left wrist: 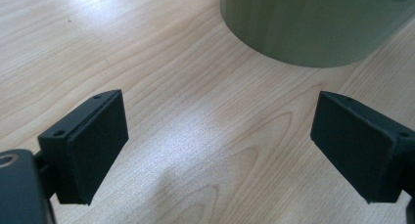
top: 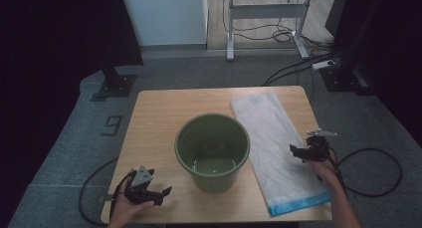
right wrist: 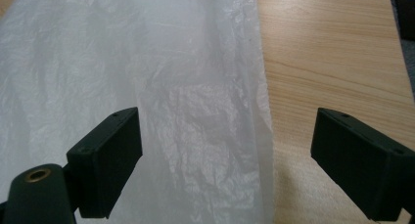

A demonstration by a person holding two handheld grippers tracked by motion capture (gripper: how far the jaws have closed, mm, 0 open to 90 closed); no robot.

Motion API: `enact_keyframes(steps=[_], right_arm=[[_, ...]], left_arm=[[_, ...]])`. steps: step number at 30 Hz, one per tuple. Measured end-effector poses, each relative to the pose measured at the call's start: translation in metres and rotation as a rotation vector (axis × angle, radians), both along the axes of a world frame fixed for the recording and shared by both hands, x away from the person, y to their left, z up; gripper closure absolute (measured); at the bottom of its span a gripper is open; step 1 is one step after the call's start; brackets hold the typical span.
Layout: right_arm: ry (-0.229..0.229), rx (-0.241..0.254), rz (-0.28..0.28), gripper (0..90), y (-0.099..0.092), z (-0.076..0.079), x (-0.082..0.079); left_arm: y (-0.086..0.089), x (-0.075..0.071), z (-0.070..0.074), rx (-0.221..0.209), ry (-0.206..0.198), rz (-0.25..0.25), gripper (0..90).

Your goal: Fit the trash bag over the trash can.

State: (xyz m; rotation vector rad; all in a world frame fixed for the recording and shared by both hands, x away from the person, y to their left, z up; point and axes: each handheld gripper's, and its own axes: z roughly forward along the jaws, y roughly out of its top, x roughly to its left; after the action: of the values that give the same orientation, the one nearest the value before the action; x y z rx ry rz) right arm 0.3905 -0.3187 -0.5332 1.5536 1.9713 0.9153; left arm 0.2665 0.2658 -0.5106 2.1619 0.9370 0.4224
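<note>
Green plastic and crinkled white film set the scene: an empty bucket [top: 212, 151] stands upright near the middle of the table [top: 154, 118], and a flat white bag [top: 276, 151] with a blue band at its near end lies just to the bucket's right, not touching it as far as the high view shows. The work looks barely begun. The bag is unopened and flat, nothing lines the bucket, and neither gripper holds anything.

The right gripper [top: 300, 152] hangs over the bag's right half, jaws spread; in the right gripper view the bag's long right edge [right wrist: 266, 136] runs between them, the film under the left jaw and bare wood under the right. No pad presses on it yet. The left gripper [top: 160, 194] sits near the table's front left corner, jaws spread wide over bare wood, with the bucket's wall [left wrist: 313, 23] close ahead in the left gripper view.

Left to do, by this reading: pinch the bag, open it, and fit it into the bucket.

Much is uncertain. Which end of the bag is the mouth cannot be told. How high the right gripper stands above the film is unclear. The bucket's far outer wall is hidden, and dark curtains swallow both sides of the room.
</note>
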Motion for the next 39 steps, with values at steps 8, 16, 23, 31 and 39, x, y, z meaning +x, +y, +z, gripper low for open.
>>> enact_keyframes(steps=[8, 16, 23, 31, 39], right_arm=[[0.037, 0.01, -0.016, 12.6, -0.004, -0.007, 0.01], [0.056, -0.044, 0.002, 15.1, 0.003, -0.011, 0.01], [0.037, -0.035, -0.027, 14.8, -0.002, -0.009, 0.011], [0.068, -0.056, -0.01, 15.7, 0.001, -0.016, 0.012], [0.042, -0.049, 0.078, 62.6, 0.011, -0.011, 0.006]], left_arm=[[-0.004, 0.001, -0.001, 0.002, 0.005, -0.011, 6.8], [-0.004, 0.0, -0.002, 0.004, 0.005, -0.009, 7.1], [-0.002, 0.0, -0.001, 0.003, 0.003, -0.003, 7.1], [-0.001, 0.001, 0.0, -0.021, 0.007, -0.008, 7.3], [-0.001, 0.0, -0.001, -0.013, 0.009, -0.01, 7.4]])
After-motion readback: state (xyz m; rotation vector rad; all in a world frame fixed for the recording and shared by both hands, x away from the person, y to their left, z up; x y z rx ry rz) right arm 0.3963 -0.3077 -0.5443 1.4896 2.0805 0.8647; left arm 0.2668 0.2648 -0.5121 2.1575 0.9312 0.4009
